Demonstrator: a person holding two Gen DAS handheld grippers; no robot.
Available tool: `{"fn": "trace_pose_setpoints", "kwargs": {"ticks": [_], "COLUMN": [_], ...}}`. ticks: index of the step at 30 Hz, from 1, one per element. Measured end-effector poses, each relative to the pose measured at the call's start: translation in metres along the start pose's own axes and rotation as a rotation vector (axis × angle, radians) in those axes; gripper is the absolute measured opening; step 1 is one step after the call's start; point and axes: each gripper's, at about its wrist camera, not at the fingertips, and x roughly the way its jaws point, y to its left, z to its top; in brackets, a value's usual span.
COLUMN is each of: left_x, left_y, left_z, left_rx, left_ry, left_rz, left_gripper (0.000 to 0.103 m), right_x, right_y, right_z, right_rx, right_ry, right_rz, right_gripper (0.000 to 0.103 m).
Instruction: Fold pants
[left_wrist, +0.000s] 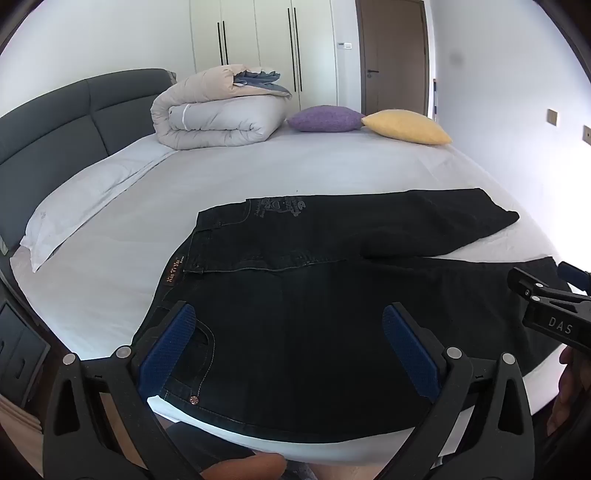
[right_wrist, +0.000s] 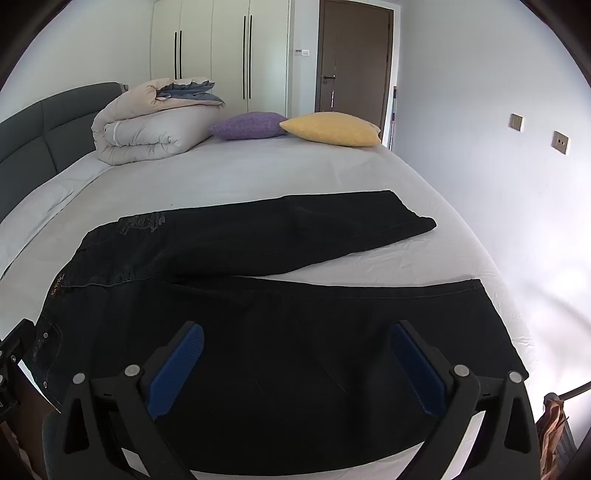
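— Jaws of both the left gripper (left_wrist: 288, 350) and the right gripper (right_wrist: 295, 369) are spread wide and hold nothing, yes?

— Yes. On the bed (left_wrist: 258, 173) the black pants (right_wrist: 258, 332) lie flat along the near edge, legs apart. I think no fold is made yet; everything is left.

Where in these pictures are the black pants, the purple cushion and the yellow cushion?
black pants (right_wrist: 280, 347): right wrist view, on the near leg's cloth between the open fingers.
purple cushion (left_wrist: 325, 119): left wrist view, on the middle of its top face.
yellow cushion (left_wrist: 406, 127): left wrist view, on the middle of its top face.
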Motion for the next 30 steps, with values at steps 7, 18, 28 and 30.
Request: {"fn": "trace_pose_setpoints", "kwargs": {"ticks": [7,18,28,30], "left_x": [0.003,0.009,0.01,0.01], "left_y": [0.004,0.009,0.01,0.01], "left_z": [-0.003,-0.006,-0.005,-0.006], "left_rx": [-0.008,-0.021,-0.025,-0.026], "left_ry": [0.005,0.015,0.021,0.022], "left_rz": [0.003,0.005,0.008,0.008], "left_gripper": [0.103,0.103,0.103,0.103], "right_x": [0.001,0.006,0.006,0.006], "right_y": [0.002,0.008,0.011,0.014], "right_z": [0.0,-0.007,-0.008,-0.009], "right_rx": [-0.004,-0.019,-0.021,-0.024], "right_ry": [0.005,0.012,0.015,0.014], "right_rz": [-0.005,-0.003,-0.006,-0.006], "right_gripper": [0.103,0.103,0.103,0.103]}}
